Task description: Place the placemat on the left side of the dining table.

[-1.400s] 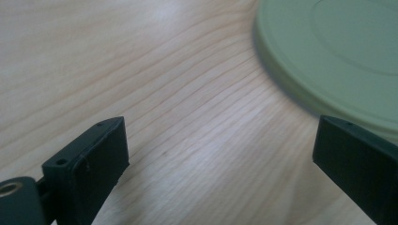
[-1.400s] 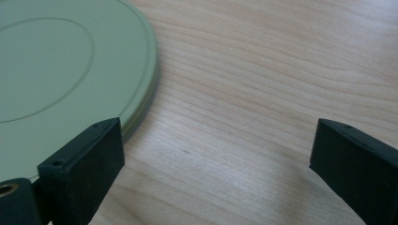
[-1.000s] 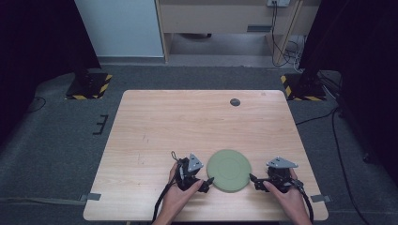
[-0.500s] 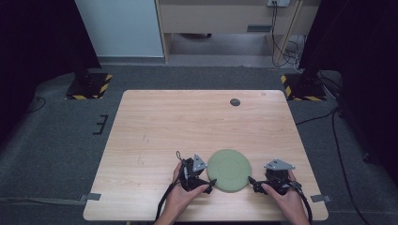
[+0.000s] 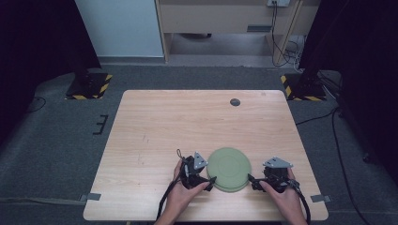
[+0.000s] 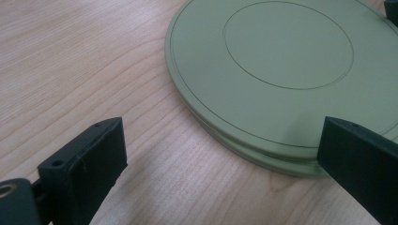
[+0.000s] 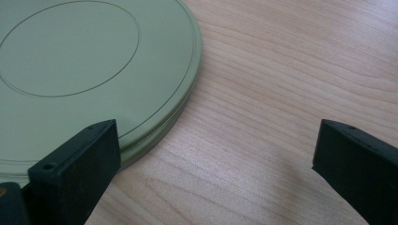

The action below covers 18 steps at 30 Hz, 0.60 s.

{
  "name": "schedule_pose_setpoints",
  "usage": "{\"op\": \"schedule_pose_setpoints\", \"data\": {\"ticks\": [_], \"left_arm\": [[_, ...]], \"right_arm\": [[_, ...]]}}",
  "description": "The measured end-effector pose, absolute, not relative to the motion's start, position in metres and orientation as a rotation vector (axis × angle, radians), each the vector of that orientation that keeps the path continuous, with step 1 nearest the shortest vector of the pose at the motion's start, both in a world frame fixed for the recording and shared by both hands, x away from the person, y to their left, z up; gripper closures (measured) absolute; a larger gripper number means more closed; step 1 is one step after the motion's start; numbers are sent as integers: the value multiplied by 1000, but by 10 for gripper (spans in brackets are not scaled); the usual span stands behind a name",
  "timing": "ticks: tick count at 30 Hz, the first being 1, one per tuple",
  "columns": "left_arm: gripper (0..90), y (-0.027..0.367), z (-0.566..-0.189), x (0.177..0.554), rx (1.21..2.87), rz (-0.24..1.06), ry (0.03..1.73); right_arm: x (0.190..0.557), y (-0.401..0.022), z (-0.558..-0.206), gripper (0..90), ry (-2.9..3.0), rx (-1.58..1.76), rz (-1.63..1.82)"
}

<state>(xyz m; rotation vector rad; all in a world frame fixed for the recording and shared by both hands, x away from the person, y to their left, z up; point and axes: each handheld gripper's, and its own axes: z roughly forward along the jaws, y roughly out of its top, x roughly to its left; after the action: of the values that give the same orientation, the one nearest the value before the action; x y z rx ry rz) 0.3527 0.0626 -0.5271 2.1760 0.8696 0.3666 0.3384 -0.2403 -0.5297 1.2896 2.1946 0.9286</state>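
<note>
Down at the near edge of the wooden table [image 5: 155, 126], a round green plate [image 5: 229, 168] lies flat, upside down by the look of its raised inner ring, with a second green rim showing under its edge in both gripper views, as if two plates were stacked. The left gripper [image 5: 206, 180] sits just beside the plate's left edge, held in the person's left hand [image 5: 180, 192], and the right gripper [image 5: 252, 180] sits just beside its right edge, held in the right hand [image 5: 281, 194]. In the left gripper view the jaws stand wide apart, one over bare wood and the other at the plate's rim [image 6: 263, 154], with nothing pinched between them. In the right gripper view the jaws are likewise spread wide, one overlapping the plate's edge [image 7: 183, 93] and the other out over the tabletop, gripping nothing. Whether either jaw actually touches the plate cannot be told. Farther off, near the table's far edge, lies a small dark round disc [image 5: 235, 102], well apart from the plate and both hands.
</note>
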Motion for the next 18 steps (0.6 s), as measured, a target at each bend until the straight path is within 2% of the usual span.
{"op": "schedule_pose_setpoints", "data": {"ticks": [8, 18], "left_arm": [[38, 63, -527, 353, 2168, 389, 868], [33, 63, -528, 357, 2159, 394, 887]], "right_arm": [[339, -238, -528, 48, 2181, 1286, 935], [341, -236, -528, 22, 2181, 1290, 937]]}}
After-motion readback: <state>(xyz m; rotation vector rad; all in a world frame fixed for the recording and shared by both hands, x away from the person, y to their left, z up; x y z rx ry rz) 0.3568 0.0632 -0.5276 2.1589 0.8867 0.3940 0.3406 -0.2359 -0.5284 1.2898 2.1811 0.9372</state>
